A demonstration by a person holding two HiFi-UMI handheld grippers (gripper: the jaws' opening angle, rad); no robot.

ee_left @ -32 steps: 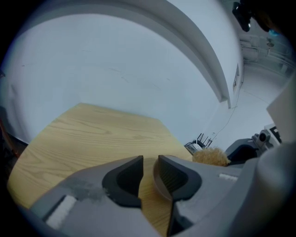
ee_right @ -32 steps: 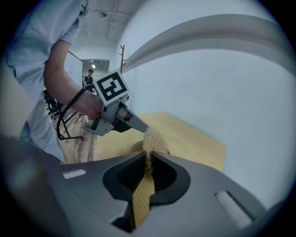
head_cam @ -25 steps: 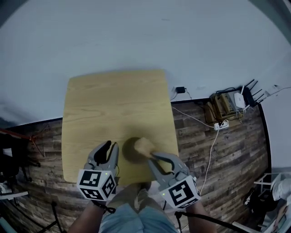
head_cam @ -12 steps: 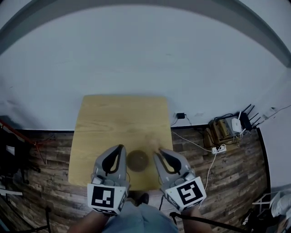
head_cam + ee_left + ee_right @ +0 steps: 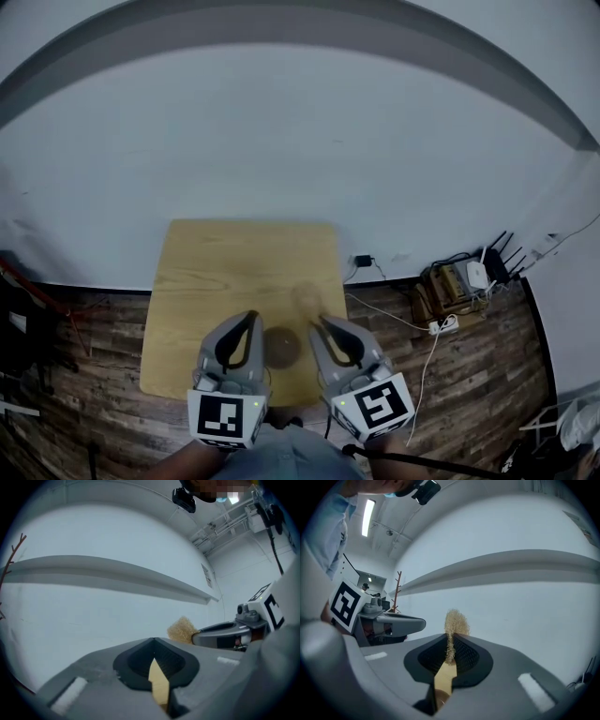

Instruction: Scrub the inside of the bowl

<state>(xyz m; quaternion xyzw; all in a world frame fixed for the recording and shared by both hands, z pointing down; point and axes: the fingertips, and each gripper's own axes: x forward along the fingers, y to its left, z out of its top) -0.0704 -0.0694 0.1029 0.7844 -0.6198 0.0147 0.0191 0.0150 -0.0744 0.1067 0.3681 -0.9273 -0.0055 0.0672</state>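
The bowl (image 5: 281, 347), dark brown and round, sits on the near part of the wooden table (image 5: 244, 262), close to its near edge. In the head view it lies between the two grippers, and neither one reaches into it.

Just beyond the bowl, slightly to the right, is a pale, fibrous scrubber (image 5: 306, 298), blurred in the head view. The right gripper (image 5: 323, 333) is clenched on it. In the right gripper view the jaws press together on the straw-coloured fibres, and a tuft of the scrubber (image 5: 456, 621) sticks out past the tips of the right gripper (image 5: 451, 639). The left gripper view shows the same tuft (image 5: 183, 630) at the end of the right gripper (image 5: 225, 634).

The left gripper (image 5: 246, 328) is at the left of the bowl. Its jaws are brought together with nothing between them: in its own view the tips of the left gripper (image 5: 153, 641) meet, and only a thin sliver of wood colour shows through the slit below them. Both grippers point towards the far side, level with one another, their marker cubes (image 5: 225, 417) nearest the person.

The table stands against a white wall (image 5: 300, 141) on a floor (image 5: 84, 347) of dark wood planks. To the right on the floor, well apart from the table, are a white router (image 5: 476, 274) and a power strip (image 5: 441, 323) with trailing cables.
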